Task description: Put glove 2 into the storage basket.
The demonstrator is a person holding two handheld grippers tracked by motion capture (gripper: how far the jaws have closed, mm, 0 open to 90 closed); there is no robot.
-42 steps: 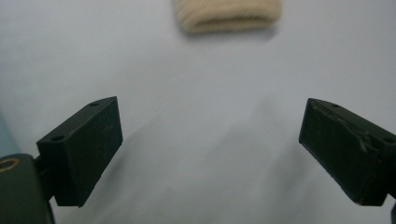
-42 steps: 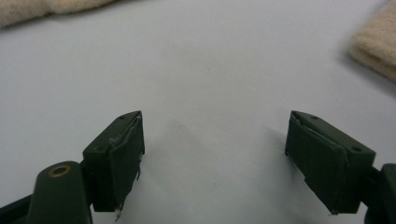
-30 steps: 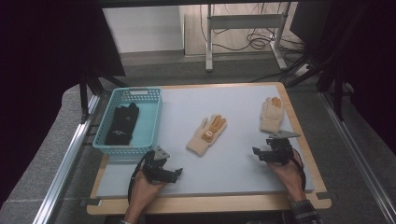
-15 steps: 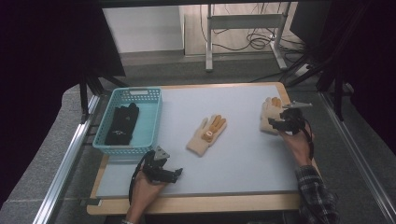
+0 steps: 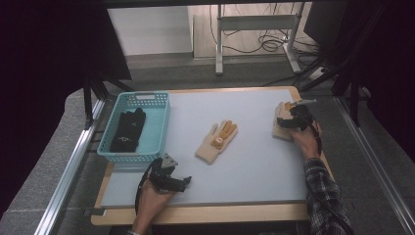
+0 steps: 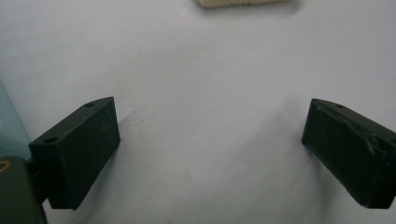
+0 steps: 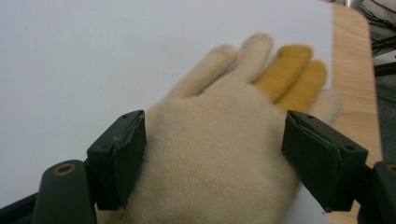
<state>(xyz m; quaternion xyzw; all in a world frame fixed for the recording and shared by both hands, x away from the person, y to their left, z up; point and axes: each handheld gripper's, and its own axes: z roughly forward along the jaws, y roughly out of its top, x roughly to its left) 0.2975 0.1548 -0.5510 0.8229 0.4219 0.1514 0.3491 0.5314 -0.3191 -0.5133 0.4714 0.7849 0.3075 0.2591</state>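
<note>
The cream glove with two yellow fingers is lying flat near the right edge of the table, its fingertips reaching toward the wooden border. Your right gripper is sitting over its cuff end; the jaws have just been opening, and they are standing wide with the glove's palm between them. The pads are flanking the knit on either side without squeezing it.

A second cream glove is lying near the middle of the table, well apart from the first. Your left gripper is resting at the near left of the table, jaws spread wide with bare surface between them. Beside it, the teal basket is holding black gloves.
</note>
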